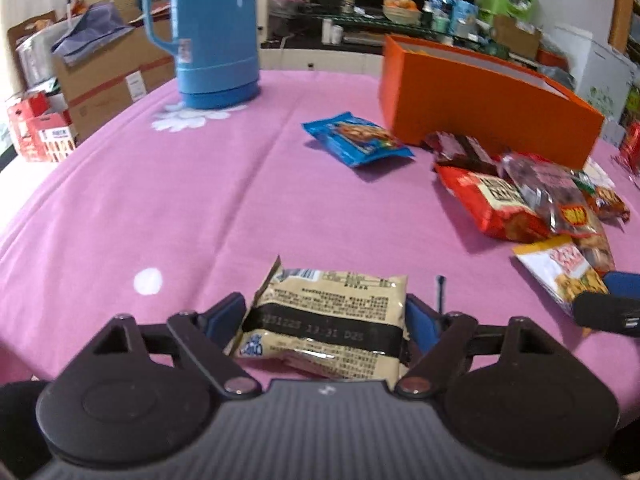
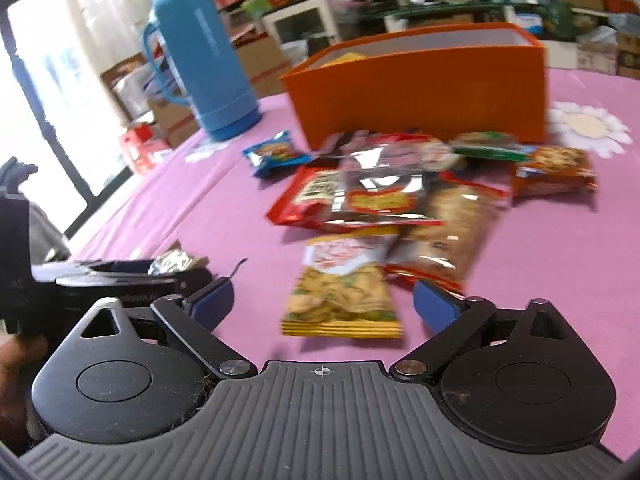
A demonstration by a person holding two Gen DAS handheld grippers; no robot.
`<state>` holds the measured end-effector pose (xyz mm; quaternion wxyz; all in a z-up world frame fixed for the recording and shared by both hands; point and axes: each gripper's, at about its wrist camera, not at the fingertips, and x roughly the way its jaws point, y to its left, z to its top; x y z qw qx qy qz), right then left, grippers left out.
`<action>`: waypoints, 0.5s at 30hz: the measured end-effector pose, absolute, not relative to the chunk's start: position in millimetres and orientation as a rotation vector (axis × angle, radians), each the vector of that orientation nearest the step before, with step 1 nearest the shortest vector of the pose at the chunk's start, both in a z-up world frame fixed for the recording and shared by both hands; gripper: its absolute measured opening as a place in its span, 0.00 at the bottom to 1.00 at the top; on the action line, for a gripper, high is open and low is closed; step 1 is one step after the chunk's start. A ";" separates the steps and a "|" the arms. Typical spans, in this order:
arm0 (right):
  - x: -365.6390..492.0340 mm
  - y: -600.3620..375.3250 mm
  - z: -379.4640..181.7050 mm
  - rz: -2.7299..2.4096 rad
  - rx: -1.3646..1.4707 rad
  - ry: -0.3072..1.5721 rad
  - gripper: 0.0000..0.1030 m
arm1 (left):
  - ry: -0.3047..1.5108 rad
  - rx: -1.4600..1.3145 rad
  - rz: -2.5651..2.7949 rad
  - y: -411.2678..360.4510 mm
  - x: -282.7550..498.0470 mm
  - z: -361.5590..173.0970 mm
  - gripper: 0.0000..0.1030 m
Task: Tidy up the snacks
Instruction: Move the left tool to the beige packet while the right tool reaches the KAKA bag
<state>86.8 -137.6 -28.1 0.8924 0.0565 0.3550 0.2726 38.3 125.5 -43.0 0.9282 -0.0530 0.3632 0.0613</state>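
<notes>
Between the blue pads of the left gripper (image 1: 326, 316), clamped across its middle above the pink cloth (image 1: 160, 208), sits a beige snack packet (image 1: 326, 320), seemingly light, crinkly and crushable, while the right gripper (image 2: 323, 300) gapes open over a yellow packet (image 2: 340, 300).

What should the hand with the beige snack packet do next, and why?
Probably carry it toward the orange box. The left gripper has its pads against both sides of the beige packet, so it seems held, and the box stands open-topped across the pink cloth, behind the other snacks.
</notes>
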 end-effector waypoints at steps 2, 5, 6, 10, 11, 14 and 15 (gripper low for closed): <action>92.0 -122.2 -32.2 0.538 0.066 0.744 0.69 | 0.731 -0.124 0.137 132.9 37.8 -43.4 0.82; 101.3 -106.8 -40.6 0.509 0.013 0.753 0.61 | 0.719 -0.140 0.142 138.8 36.7 -43.7 0.84; 102.2 -102.9 -41.3 0.499 -0.020 0.743 0.58 | 0.717 -0.142 0.140 139.1 36.5 -43.8 0.84; 95.3 -92.8 -42.8 0.472 -0.135 0.707 0.35 | 0.711 -0.112 0.131 134.1 35.9 -45.4 0.84; 92.8 -95.2 -43.0 0.476 -0.150 0.703 0.34 | 0.711 -0.106 0.120 132.2 36.4 -45.7 0.84; 81.9 -109.9 -41.2 0.467 -0.177 0.708 0.33 | 0.710 -0.089 0.077 121.9 36.8 -45.7 0.84; 78.5 -118.5 -40.4 0.459 -0.171 0.714 0.33 | 0.712 -0.082 0.062 117.3 37.5 -45.7 0.84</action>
